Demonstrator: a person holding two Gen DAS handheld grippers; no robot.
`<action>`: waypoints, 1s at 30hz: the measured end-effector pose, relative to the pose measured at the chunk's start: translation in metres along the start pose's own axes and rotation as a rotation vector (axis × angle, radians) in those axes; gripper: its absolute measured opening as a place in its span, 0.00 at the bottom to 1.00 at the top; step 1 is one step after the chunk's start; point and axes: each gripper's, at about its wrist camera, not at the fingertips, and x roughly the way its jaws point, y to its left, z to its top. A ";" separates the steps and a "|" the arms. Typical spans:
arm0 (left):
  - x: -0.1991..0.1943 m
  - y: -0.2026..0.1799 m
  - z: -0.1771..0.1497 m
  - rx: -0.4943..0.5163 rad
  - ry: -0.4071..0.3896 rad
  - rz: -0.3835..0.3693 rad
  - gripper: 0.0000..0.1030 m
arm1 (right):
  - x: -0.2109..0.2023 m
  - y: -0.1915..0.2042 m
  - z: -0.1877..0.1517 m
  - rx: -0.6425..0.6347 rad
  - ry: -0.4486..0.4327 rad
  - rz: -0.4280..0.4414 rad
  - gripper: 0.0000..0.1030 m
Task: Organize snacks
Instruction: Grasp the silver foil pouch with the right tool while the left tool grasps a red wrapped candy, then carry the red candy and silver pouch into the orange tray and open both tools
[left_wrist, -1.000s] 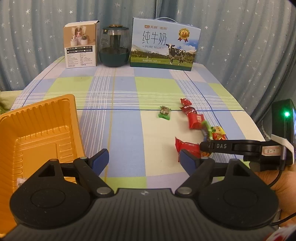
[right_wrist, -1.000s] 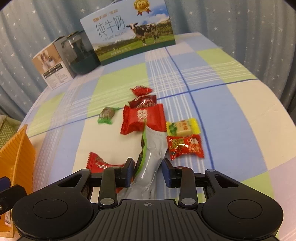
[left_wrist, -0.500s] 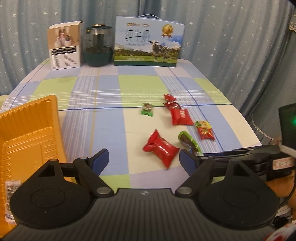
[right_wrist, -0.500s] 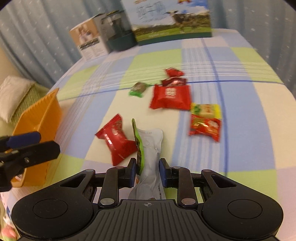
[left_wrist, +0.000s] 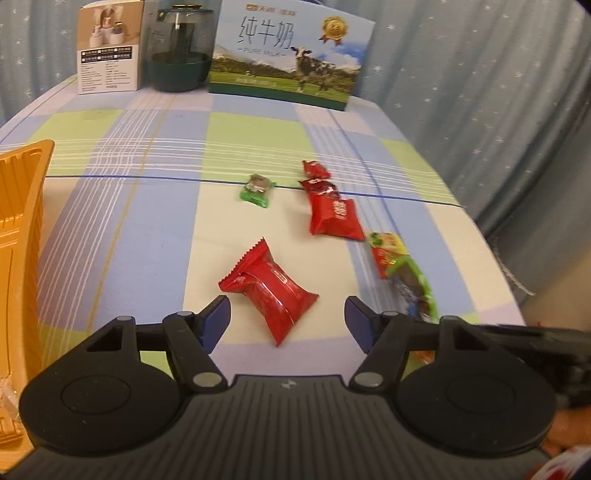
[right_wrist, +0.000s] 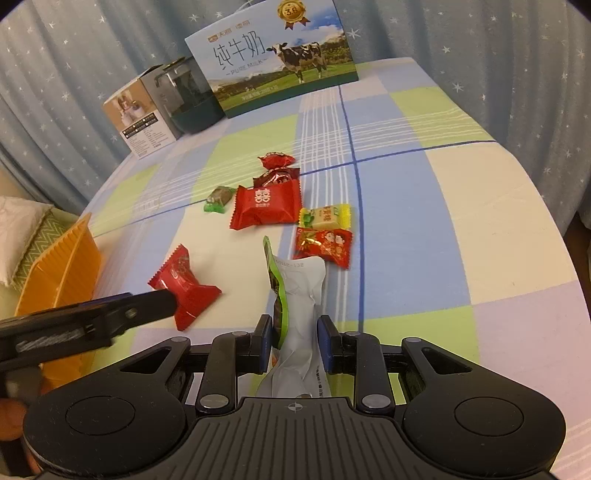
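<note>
A red twist-end snack (left_wrist: 269, 288) lies on the checked tablecloth just ahead of my left gripper (left_wrist: 286, 317). Its jaws are closing, with the snack's near end between the blue pads, which do not touch it. In the right wrist view that snack (right_wrist: 184, 286) shows beside a left finger (right_wrist: 147, 306). My right gripper (right_wrist: 291, 332) is shut on a white packet with a green edge (right_wrist: 299, 288). That packet (left_wrist: 413, 280) is also at the right of the left wrist view. An orange tray (left_wrist: 22, 221) stands at the left.
More snacks lie mid-table: a big red packet (right_wrist: 266, 206), a green candy (right_wrist: 218, 197), a yellow one (right_wrist: 325, 216), a red patterned one (right_wrist: 323, 245) and two dark red ones (right_wrist: 277, 177). A milk box (left_wrist: 291, 59), dark jar (left_wrist: 179, 48) and white box (left_wrist: 109, 48) stand at the back.
My left gripper has come forward and down over the red twist-end snack, and its jaws have narrowed. My right gripper has shifted sideways, still gripping the white packet.
</note>
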 end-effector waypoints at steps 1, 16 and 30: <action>0.004 0.001 0.000 -0.016 -0.004 -0.002 0.61 | 0.000 0.000 0.000 0.000 -0.003 -0.003 0.26; 0.034 0.002 0.004 -0.021 0.021 0.034 0.23 | 0.000 0.009 -0.004 -0.019 -0.015 -0.024 0.26; -0.045 0.010 0.004 0.018 -0.012 0.018 0.22 | -0.032 0.041 0.002 -0.032 -0.054 0.013 0.26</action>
